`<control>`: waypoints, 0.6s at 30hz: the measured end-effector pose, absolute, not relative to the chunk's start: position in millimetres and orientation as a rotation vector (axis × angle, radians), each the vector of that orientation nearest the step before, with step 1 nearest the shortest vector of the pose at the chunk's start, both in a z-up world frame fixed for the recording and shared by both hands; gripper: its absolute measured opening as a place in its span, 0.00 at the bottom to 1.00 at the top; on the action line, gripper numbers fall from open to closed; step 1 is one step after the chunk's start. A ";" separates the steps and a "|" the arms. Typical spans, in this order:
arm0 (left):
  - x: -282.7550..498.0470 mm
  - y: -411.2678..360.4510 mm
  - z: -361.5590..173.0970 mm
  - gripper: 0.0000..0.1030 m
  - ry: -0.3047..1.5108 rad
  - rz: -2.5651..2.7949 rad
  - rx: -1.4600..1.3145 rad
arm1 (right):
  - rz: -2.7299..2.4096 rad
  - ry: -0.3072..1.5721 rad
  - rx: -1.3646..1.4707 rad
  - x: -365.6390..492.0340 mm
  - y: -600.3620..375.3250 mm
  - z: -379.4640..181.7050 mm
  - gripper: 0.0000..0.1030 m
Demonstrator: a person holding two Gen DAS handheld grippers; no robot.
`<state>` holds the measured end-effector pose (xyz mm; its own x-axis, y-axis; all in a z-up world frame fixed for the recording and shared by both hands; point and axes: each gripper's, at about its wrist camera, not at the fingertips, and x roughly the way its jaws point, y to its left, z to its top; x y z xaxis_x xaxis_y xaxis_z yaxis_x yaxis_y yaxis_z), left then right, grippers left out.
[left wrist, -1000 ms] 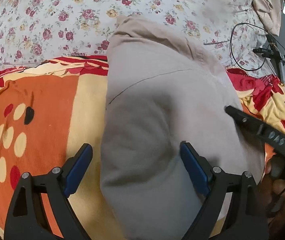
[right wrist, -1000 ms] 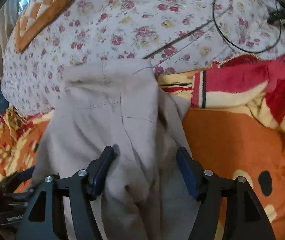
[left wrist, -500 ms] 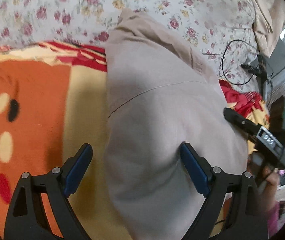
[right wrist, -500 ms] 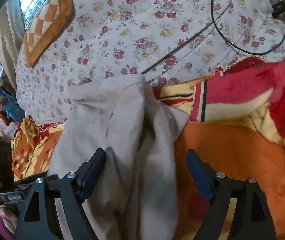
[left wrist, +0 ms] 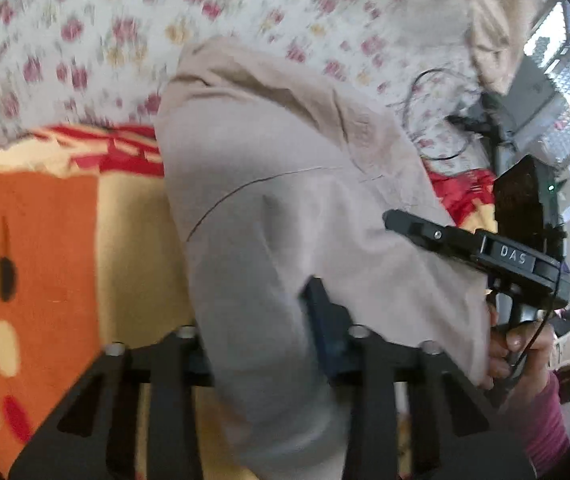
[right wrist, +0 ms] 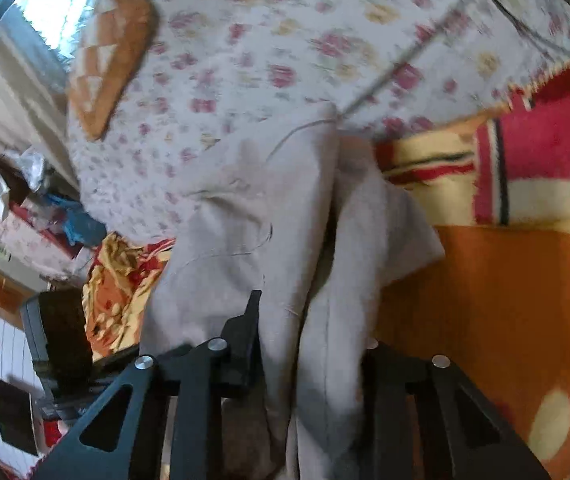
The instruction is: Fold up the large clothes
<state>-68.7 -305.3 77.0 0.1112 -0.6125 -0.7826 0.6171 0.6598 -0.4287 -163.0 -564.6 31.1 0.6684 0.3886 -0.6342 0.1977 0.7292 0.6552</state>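
Beige garment (left wrist: pixel 293 208), a large piece of clothing, lies lengthwise on a bed, its near end gathered up between both tools and its far end reaching onto the floral bedsheet (left wrist: pixel 85 40). Under most of it is an orange, yellow and red blanket (left wrist: pixel 45 220). The left gripper (left wrist: pixel 261 320) has just been closing; its jaws now pinch the near edge of the cloth, with fabric bunched between them and covering the left finger. The right gripper (right wrist: pixel 309 320) has also just been closing, and its jaws are clamped on a thick fold of the same garment, which hangs in long creases between them. In the left wrist view the right tool's body shows at the right, held by a hand (left wrist: pixel 513 344) with a magenta sleeve. A black cable (left wrist: pixel 437 120) loops on the sheet beyond the garment. An orange checked cushion (right wrist: pixel 113 48) rests at the far left of the bed in the right wrist view.
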 end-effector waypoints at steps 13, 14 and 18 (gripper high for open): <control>-158.3 -201.4 70.1 0.62 1.226 -0.771 0.229 | 0.159 0.998 0.664 -247.3 -446.1 28.1 0.55; -159.5 -197.9 68.4 0.68 1.203 -0.747 0.206 | 0.142 0.983 0.675 -253.5 -447.6 29.2 0.57; -161.3 -193.9 81.8 0.70 1.130 -0.695 0.161 | 0.050 0.806 0.659 -274.6 -452.9 77.8 0.58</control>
